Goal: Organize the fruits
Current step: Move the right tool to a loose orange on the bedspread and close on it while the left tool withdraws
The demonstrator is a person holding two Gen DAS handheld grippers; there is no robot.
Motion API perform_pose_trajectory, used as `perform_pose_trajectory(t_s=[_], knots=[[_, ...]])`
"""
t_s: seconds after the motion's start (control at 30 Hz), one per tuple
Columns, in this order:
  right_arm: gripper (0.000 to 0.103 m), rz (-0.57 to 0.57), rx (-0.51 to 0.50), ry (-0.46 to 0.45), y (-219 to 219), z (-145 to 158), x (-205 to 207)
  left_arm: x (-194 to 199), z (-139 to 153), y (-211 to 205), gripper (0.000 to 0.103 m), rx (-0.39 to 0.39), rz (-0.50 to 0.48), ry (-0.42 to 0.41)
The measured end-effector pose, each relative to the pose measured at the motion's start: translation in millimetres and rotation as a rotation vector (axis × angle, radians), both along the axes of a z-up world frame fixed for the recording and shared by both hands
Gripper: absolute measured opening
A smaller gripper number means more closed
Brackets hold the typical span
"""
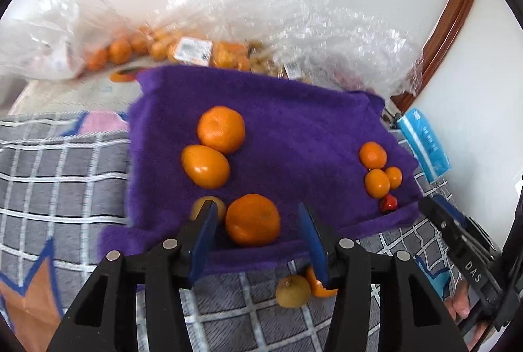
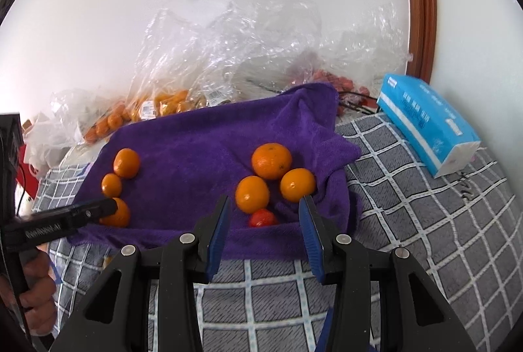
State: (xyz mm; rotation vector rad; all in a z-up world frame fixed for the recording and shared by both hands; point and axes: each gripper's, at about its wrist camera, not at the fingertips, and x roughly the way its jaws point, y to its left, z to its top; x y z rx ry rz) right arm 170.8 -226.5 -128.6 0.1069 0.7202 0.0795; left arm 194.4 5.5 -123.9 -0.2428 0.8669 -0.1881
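Oranges (image 1: 221, 129) sat grouped on the purple towel (image 1: 287, 123); both grippers (image 1: 258, 232) (image 2: 265, 221) gaped empty, bagged fruit (image 1: 130, 49) left.

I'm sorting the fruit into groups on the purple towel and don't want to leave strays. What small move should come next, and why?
Probably lower the left tool, whose jaws stand open and empty, toward the brownish fruit lying off the purple towel on the checked cover. The oranges already sit on the towel in two clusters, so this stray looks like the piece still unsorted.
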Motion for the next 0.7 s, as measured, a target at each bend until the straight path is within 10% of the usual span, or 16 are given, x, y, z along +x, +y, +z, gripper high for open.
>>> perform_pose_trajectory(t_s=[0.7], knots=[[0.038, 0.183, 0.028, 0.128, 99, -25, -31, -76, -42, 68, 0.051, 0.078, 0.090, 0.006]])
